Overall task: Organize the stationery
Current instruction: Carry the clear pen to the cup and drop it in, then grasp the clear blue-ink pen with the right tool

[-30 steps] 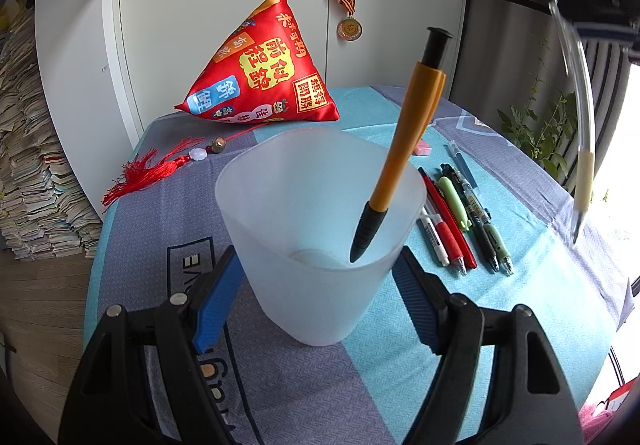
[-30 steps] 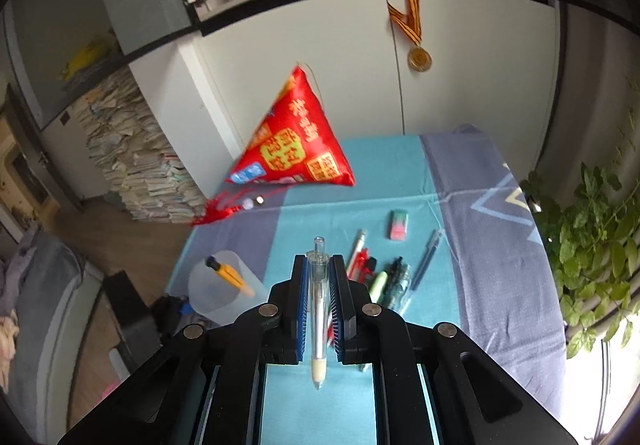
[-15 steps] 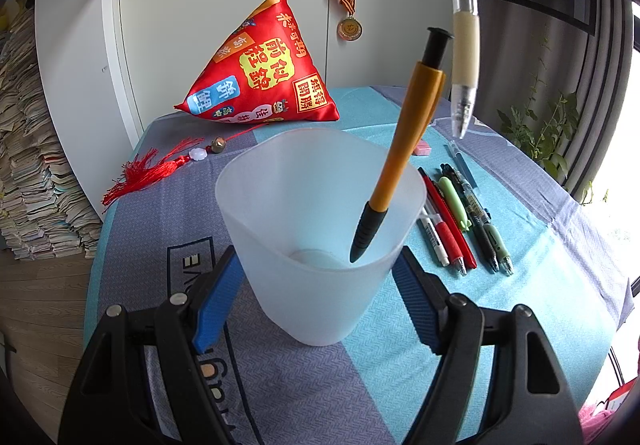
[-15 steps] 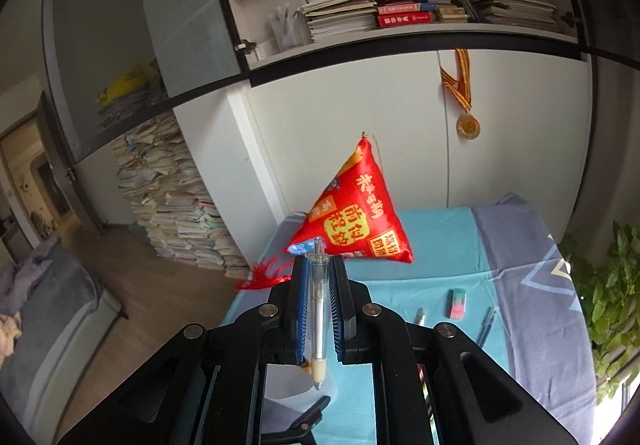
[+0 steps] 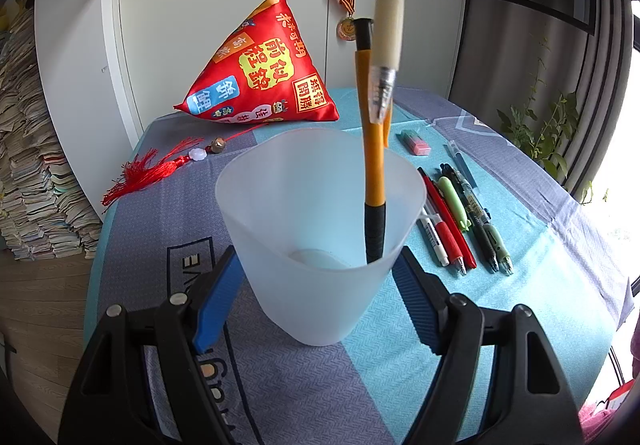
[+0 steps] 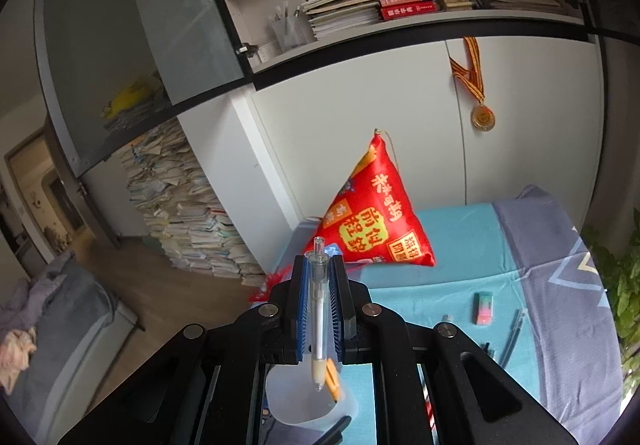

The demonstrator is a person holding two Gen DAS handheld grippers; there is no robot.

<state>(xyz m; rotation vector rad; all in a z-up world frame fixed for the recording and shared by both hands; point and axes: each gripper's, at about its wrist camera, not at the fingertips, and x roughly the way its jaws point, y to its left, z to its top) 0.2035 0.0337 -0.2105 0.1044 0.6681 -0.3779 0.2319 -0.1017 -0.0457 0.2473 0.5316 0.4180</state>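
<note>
My left gripper (image 5: 318,281) is shut on a frosted white plastic cup (image 5: 320,229) standing on the tablecloth. An orange pen with a black grip (image 5: 372,149) stands inside the cup. My right gripper (image 6: 320,305) is shut on a clear pen with a cream grip (image 6: 319,321). That clear pen (image 5: 387,29) hangs tip down just above the cup's rim in the left wrist view. The cup (image 6: 304,401) shows below the pen tip in the right wrist view. Several more pens (image 5: 460,221) lie in a row right of the cup.
A red triangular cushion (image 5: 260,73) with a red tassel (image 5: 152,169) sits at the table's back. A pink-green eraser (image 5: 416,137) and a blue pen (image 5: 460,161) lie behind the pen row. Cabinets, a medal (image 5: 347,29), book stacks and plants surround the table.
My right gripper has carried the clear pen from the right side to above the cup and turned upward. The orange pen has shifted more upright in the cup. The left gripper held still.
</note>
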